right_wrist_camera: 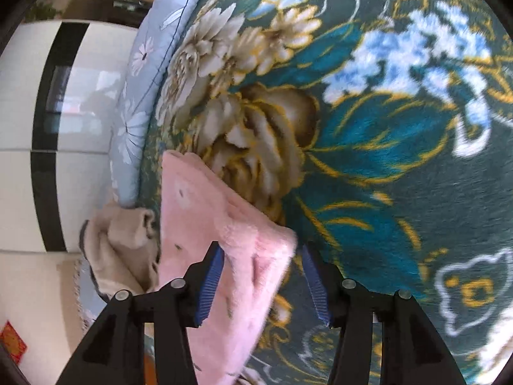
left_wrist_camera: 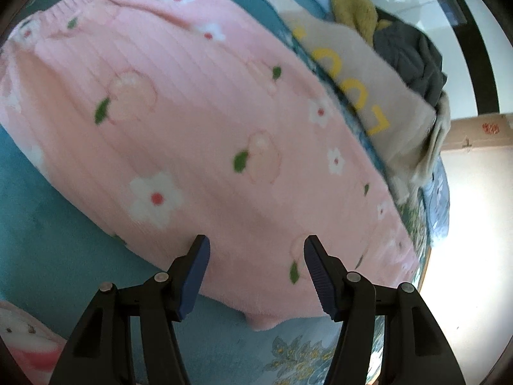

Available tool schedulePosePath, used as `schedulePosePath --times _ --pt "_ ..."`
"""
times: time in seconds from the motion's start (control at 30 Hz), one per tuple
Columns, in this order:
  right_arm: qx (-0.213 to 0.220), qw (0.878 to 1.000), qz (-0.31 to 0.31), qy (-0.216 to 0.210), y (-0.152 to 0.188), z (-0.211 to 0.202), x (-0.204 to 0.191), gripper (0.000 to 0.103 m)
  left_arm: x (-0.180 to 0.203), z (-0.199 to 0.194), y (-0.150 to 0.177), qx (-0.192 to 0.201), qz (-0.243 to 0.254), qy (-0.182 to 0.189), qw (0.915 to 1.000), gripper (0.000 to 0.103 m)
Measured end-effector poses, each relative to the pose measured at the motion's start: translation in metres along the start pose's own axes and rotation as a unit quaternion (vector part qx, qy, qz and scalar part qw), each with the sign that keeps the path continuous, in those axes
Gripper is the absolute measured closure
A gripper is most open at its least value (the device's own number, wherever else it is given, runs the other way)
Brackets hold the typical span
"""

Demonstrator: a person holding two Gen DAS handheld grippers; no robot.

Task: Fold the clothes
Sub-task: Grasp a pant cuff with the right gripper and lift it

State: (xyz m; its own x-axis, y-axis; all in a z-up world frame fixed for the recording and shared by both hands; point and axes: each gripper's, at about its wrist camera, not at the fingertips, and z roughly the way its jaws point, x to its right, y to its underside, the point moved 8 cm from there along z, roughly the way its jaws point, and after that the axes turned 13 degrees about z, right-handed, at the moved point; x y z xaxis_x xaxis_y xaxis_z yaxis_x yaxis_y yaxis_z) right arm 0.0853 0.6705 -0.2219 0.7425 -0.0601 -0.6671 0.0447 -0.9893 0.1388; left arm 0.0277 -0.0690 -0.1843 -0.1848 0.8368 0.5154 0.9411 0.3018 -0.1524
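A pink knit sweater with white flowers and peach motifs lies flat on a teal floral blanket. My left gripper hovers over the sweater's near edge, open, with nothing between its blue pads. In the right wrist view a corner of the pink sweater lies folded over on the blanket. My right gripper stands open around that corner. The cloth lies against the left pad, and the right pad is clear of it.
Beyond the sweater lie a cream garment with yellow letters, a dark grey garment and a mustard one. A beige cloth hangs at the bed's edge by a light blue quilt. A cardboard box stands on the floor.
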Motion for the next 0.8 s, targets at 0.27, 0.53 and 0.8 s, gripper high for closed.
schedulePosePath --times 0.27,0.53,0.8 --pt "0.029 0.998 -0.033 -0.035 -0.003 -0.005 -0.030 0.090 0.014 0.021 -0.018 0.015 -0.017 0.000 0.9997 0.041" --pt "0.043 0.999 -0.030 0.014 0.001 0.001 -0.035 0.090 0.009 0.018 -0.020 0.012 -0.014 0.000 0.9998 0.041" --pt "0.063 0.974 -0.218 -0.022 0.080 -0.044 -0.153 0.090 0.009 0.012 -0.026 0.026 -0.009 0.001 0.9996 0.041"
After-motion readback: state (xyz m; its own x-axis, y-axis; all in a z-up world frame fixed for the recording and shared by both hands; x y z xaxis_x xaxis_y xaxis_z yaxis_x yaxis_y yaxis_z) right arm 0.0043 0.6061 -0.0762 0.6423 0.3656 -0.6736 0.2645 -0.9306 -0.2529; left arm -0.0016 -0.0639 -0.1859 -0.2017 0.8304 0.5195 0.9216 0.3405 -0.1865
